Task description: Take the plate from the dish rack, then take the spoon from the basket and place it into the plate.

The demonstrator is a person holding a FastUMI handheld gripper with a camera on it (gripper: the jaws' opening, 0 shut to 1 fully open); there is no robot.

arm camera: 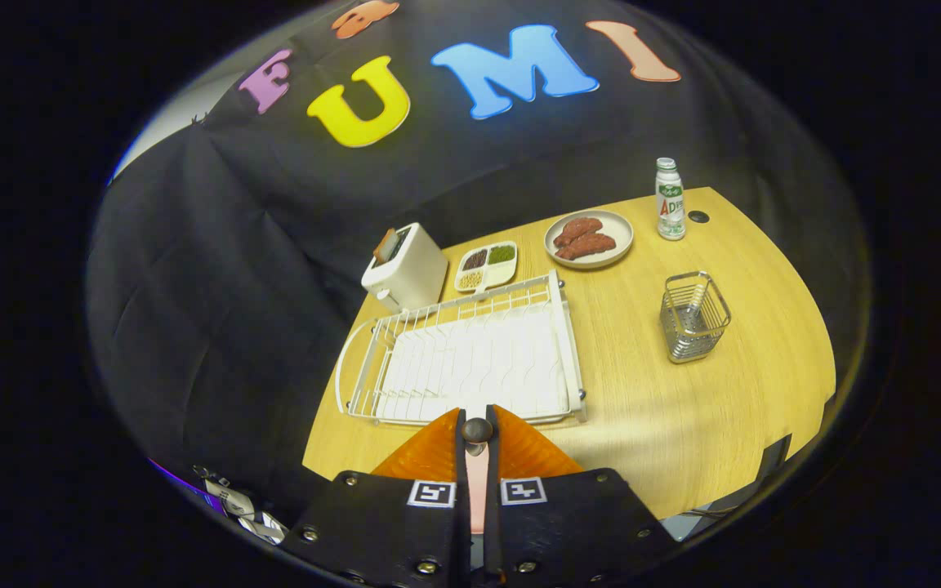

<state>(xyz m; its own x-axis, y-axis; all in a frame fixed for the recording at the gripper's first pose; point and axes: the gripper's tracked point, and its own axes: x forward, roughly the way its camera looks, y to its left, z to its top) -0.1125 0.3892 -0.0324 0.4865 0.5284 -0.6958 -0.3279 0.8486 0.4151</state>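
So the gripper [476,418] hung above the near edge of the dish rack [570,343], with its fingers squeezed almost together and just a thin slit between them. A small dark knob sat in that slit at the tips, and I couldn't tell whether it was part of the gripper or something pinched.

I honestly couldn't make out a plate standing in the rack's slots. The one plate [622,245] I could see lay on the table [683,433] beyond the rack's far right corner, with meat slices on it. The basket [693,322] stood to the right of the rack, well apart from it. A pale handle, probably the spoon [695,299], poked up inside.

My take on doing this well:
- Spread the fingers before dropping anywhere.
- Come at the spoon handle straight from above, so the basket's wire wall doesn't catch a finger.
- Pinch the handle high.
- Lift straight up and clear of the rim before swinging back over the rack.
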